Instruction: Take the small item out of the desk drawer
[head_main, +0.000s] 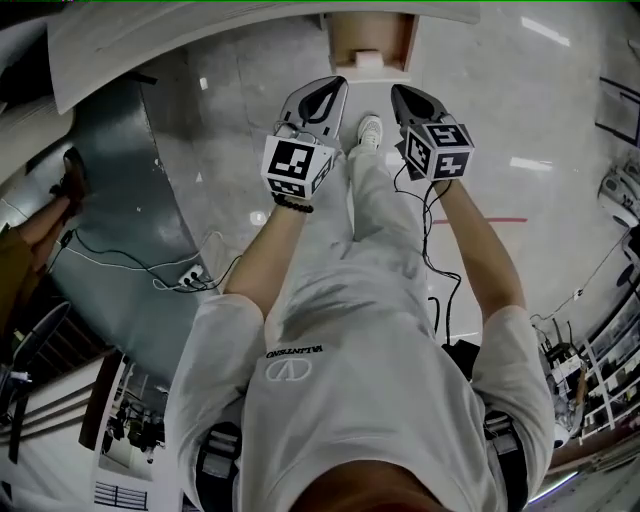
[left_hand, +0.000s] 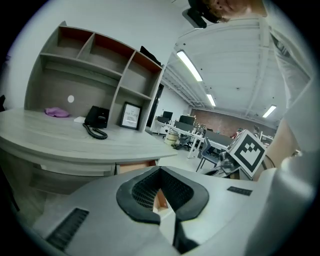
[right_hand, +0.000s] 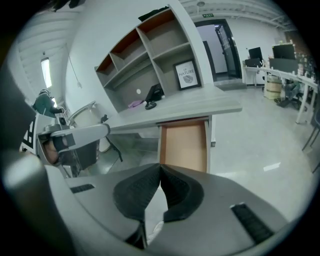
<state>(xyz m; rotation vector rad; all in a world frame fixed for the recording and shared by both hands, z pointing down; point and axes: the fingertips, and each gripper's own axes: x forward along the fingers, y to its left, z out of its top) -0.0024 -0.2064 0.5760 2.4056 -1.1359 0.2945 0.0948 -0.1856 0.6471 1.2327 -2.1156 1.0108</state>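
Observation:
The desk drawer (head_main: 368, 38) stands pulled open under the desk (head_main: 200, 30); its wooden inside (right_hand: 184, 147) looks bare in the right gripper view. A small pale block (head_main: 368, 60) shows at the drawer's near end in the head view; whether it is the item I cannot tell. My left gripper (head_main: 335, 88) and right gripper (head_main: 400, 95) hang side by side above the floor, short of the drawer and pointing at it. Both are shut with nothing held: the left gripper (left_hand: 160, 169) and the right gripper (right_hand: 160, 166) each have their pads meeting at the tips.
The desk (left_hand: 75, 135) carries a black phone (left_hand: 96, 117), a framed picture (left_hand: 130, 116), a purple object (left_hand: 57, 112) and a shelf unit (left_hand: 90, 65). The person's shoe (head_main: 370, 130) is below the grippers. Cables and a power strip (head_main: 190, 282) lie at the left.

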